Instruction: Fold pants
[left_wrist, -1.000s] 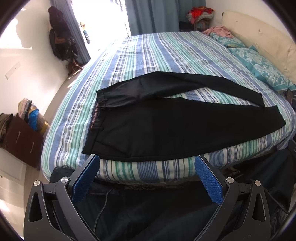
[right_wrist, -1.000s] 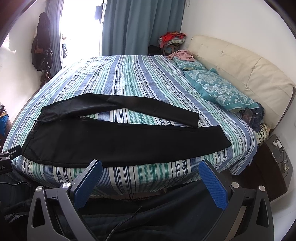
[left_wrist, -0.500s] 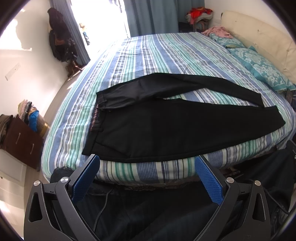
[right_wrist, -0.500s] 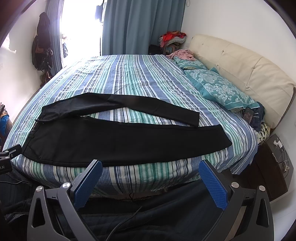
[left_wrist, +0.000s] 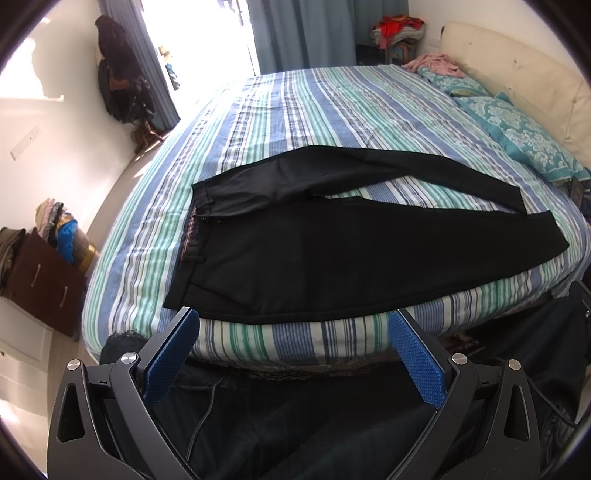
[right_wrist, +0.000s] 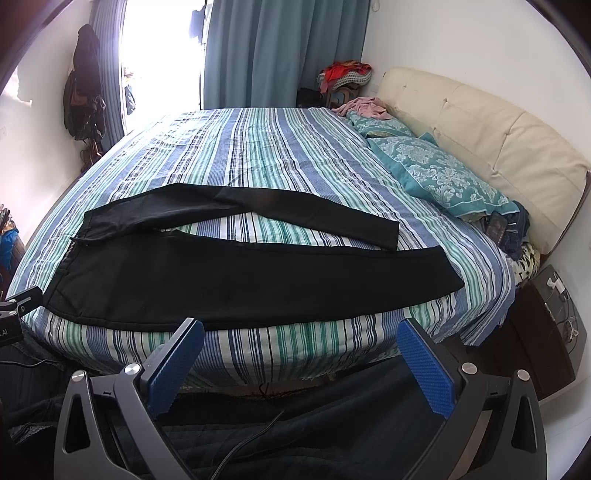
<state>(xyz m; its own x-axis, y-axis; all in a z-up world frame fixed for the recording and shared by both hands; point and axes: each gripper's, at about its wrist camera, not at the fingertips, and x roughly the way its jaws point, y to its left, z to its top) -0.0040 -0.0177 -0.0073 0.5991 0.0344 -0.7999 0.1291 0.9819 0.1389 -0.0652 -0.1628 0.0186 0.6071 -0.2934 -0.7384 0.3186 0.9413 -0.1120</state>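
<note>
Black pants (left_wrist: 369, 254) flat on striped bed (left_wrist: 295, 110), unfolded, legs splayed in a V. Long axis crosswise to both claws: waistband left, cuffs right. Left claw (left_wrist: 293, 328) spread wide, empty, just short of near edge, closer to waistband. Right claw (right_wrist: 301, 338) likewise wide, empty, nearer cuff end. Probably far leg over near leg first.

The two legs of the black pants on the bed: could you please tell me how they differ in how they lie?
The near leg lies along the bed's front edge; the far leg lies further in, splayed away with striped bedspread showing between them. The near leg's cuff reaches further toward the pillow than the far leg's. Both lie flat, unfolded, joined at the waistband.
</note>
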